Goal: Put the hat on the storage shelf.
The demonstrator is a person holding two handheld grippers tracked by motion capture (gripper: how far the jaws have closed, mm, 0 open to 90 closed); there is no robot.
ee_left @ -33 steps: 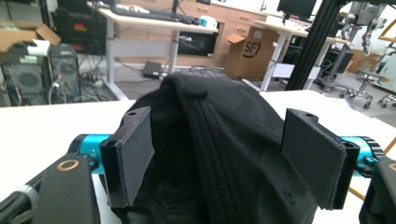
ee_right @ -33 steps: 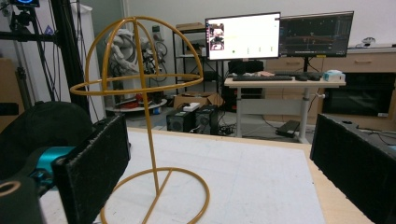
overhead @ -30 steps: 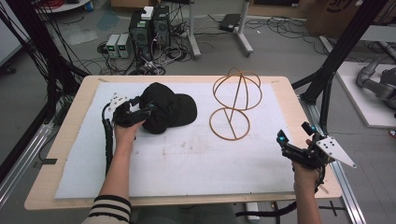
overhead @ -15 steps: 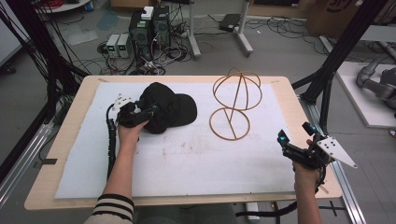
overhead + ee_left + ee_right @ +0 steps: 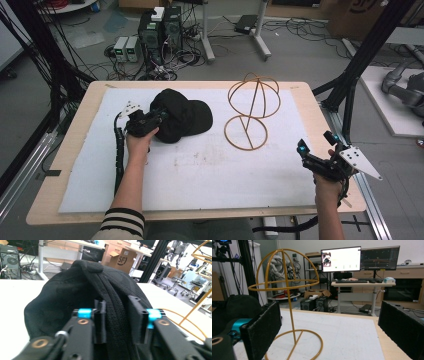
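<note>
- The left gripper was held at the near-left edge of a black fabric baseball cap, which lay on the white foam mat covering the wooden table.
- In the left gripper view, a thick fold of the black fabric baseball cap was seen clamped between the two black jaws of the left gripper, with the cap's crown rising just ahead of them.
- The right gripper was held near the mat's right edge, well apart from the cap, with its jaws spread wide and nothing between them.
- A yellow wire hat stand with a domed top and a ring base was seen ahead and to the left of the right gripper, upright on the mat, just beside the cap's brim.
- In the right gripper view, the stand was seen ahead of the left jaw of the right gripper, apart from it.
</note>
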